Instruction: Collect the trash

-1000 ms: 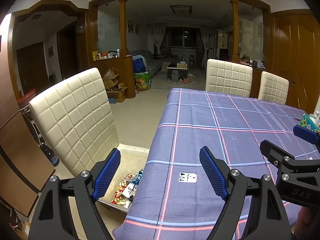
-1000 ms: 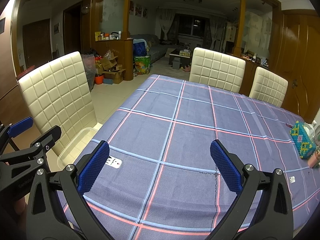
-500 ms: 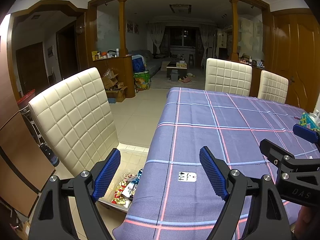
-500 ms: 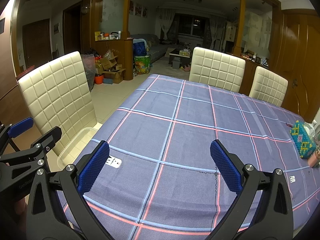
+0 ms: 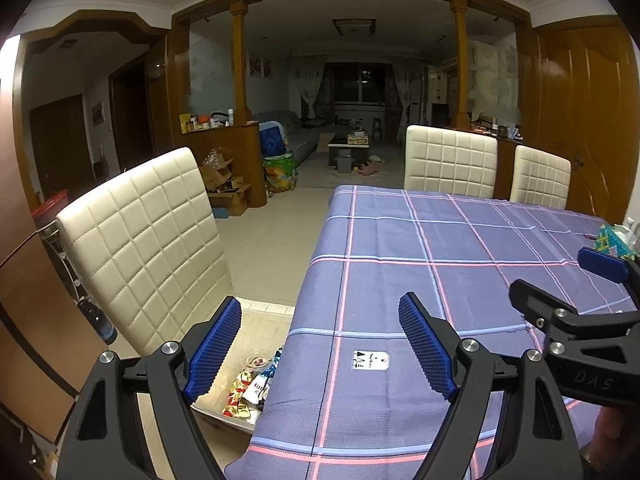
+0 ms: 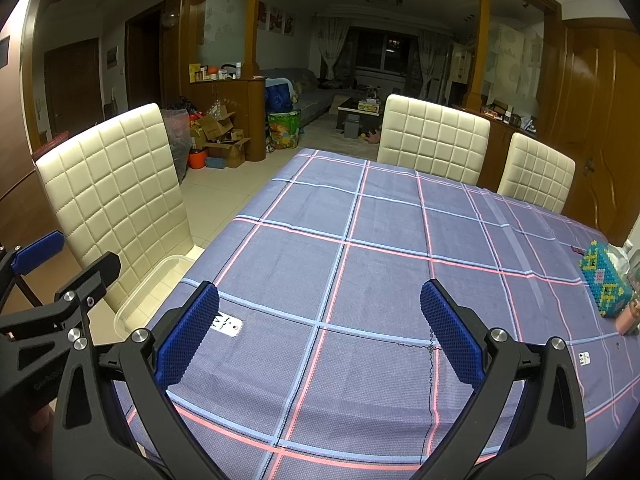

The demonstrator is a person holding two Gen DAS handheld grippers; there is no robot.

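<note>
My left gripper [image 5: 320,312] hangs open over the near left corner of the table, nothing between its blue pads. Below its left finger a clear plastic bin [image 5: 256,312] rests on the seat of a cream chair [image 5: 152,248]. Several shiny snack wrappers [image 5: 246,390] lie in the bin. My right gripper [image 6: 320,296] is open too, above the purple plaid tablecloth [image 6: 380,272], and holds nothing. Each gripper shows at the edge of the other's view: the right gripper [image 5: 560,276] and the left gripper [image 6: 72,258]. The bin's rim [image 6: 148,292] shows beside the table.
A small white label [image 5: 370,360] lies flat on the cloth near the left edge. A beaded green box [image 6: 604,280] stands at the table's right edge. Two more cream chairs [image 6: 434,140] stand at the far side. Cardboard boxes [image 6: 220,136] sit on the floor beyond.
</note>
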